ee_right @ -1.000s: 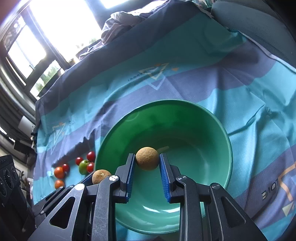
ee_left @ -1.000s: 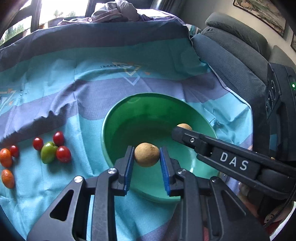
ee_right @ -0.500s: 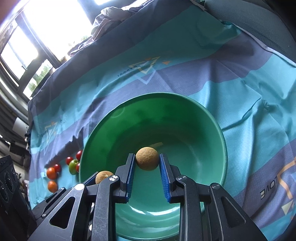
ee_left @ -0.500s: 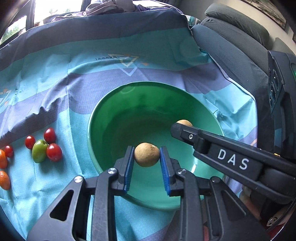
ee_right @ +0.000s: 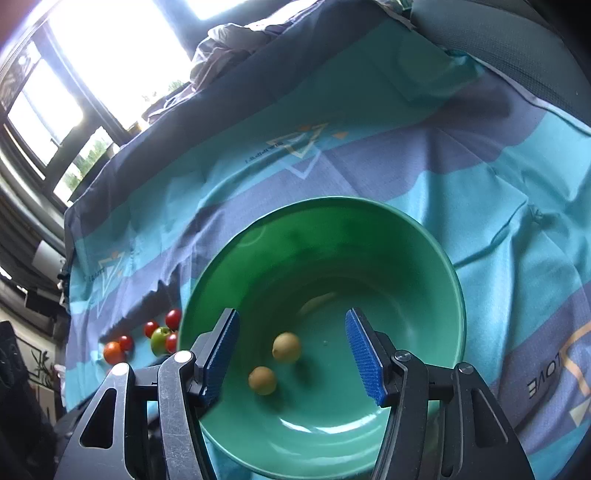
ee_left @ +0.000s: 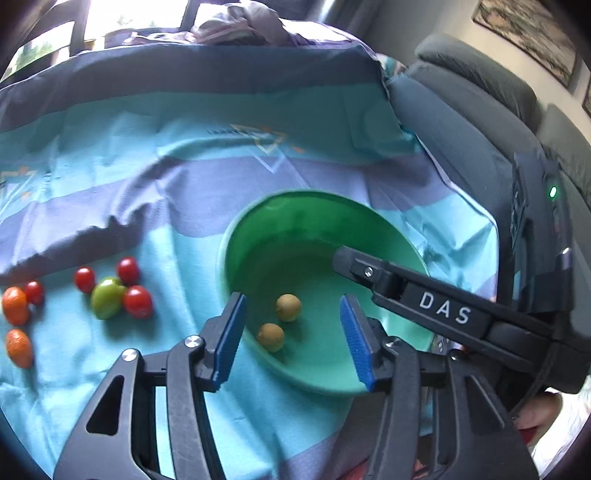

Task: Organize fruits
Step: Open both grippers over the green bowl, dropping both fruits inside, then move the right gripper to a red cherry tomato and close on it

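Note:
A green bowl (ee_left: 380, 236) (ee_right: 436, 254) sits on the striped blue cloth. Two tan round fruits lie inside it, one (ee_left: 288, 307) (ee_right: 286, 347) farther in and one (ee_left: 271, 336) (ee_right: 262, 380) nearer. My left gripper (ee_left: 293, 338) is open and empty above the bowl's near left side. My right gripper (ee_right: 291, 360) is open and empty over the bowl; one of its fingers (ee_left: 436, 306) crosses the left wrist view. Left of the bowl lie red cherry tomatoes (ee_left: 137, 301) (ee_right: 173, 318), a green fruit (ee_left: 107, 297) (ee_right: 160, 339) and two orange fruits (ee_left: 15, 305) (ee_right: 114, 352).
A grey sofa (ee_left: 480, 122) runs along the table's right side. A heap of clothes (ee_left: 240, 27) lies at the far edge under the windows. A black device with a green light (ee_left: 553, 192) is at right.
Both grippers have opened and each has let go of its tan fruit. The two fruits now lie in the bowl. The left gripper has pulled back to the left.

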`<state>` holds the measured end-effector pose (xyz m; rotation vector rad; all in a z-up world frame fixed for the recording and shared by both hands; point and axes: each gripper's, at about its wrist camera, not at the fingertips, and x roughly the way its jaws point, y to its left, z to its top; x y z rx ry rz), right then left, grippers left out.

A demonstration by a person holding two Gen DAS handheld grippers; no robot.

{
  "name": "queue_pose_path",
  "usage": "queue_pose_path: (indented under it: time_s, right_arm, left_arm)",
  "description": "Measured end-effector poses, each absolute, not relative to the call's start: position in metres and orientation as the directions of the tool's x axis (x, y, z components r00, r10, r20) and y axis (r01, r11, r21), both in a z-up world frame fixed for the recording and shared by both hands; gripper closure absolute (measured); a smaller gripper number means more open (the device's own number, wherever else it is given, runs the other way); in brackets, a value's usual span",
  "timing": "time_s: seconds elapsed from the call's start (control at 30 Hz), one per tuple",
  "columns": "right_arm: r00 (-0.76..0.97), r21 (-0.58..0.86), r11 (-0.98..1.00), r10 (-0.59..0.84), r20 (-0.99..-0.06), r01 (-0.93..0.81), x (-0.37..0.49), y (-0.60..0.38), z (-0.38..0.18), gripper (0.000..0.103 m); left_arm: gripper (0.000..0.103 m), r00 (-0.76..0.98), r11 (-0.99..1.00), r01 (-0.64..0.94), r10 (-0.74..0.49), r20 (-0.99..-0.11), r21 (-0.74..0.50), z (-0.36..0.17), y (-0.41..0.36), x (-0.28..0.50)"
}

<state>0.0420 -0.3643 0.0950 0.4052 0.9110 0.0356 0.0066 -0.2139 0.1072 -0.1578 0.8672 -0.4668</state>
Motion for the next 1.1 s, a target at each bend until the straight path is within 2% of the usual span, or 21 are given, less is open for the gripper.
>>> queue_pose_path:
  time_s: [0.13,0.47,0.6,0.7,0.83,0.97,1.1]
  right_arm:
    - [0.620,0.333,0.935,0.191,-0.761,0.121,0.043,-0.350,0.098,0.042]
    - [0.651,0.233,0.972,0.168,-0.740,0.013,0.040,-0.304,0.107,0.043]
    - [0.728,0.141,0.990,0.098,-0.679,-0.002,0.032,-0.280,0.118,0.043]
    - [0.752,0.148,0.987,0.141,-0.644,-0.058,0.029,-0.261,0.122,0.043]
    - [0.737,0.181,0.972,0.234,-0.635,-0.153,0.026,-0.239,0.121,0.043]
    - [0.696,0.189,0.954,0.298,-0.653,-0.231,0.024,-0.219,0.118,0.043]
    - [0.620,0.268,0.942,0.336,-0.709,-0.204,0.031,-0.209,0.107,0.043]
  left_arm:
    - [0.041,0.598,0.904,0.288,-0.428,-0.677,-0.317,0.117,-0.179,-0.005]
    - [0.041,0.682,0.973,0.067,-0.207,-0.702,-0.221,0.113,-0.069,-0.028]
    - [0.041,0.693,0.968,-0.041,-0.150,-0.705,-0.246,0.100,-0.026,-0.028]
    - [0.041,0.695,0.951,-0.125,-0.118,-0.709,-0.282,0.092,-0.002,-0.025]
    - [0.040,0.686,0.957,-0.112,-0.121,-0.717,-0.269,0.091,0.012,-0.033]
    - [0.038,0.679,0.954,-0.147,-0.095,-0.728,-0.261,0.088,0.029,-0.037]
    - [0.037,0.666,0.934,-0.190,-0.104,-0.739,-0.303,0.082,0.048,-0.034]
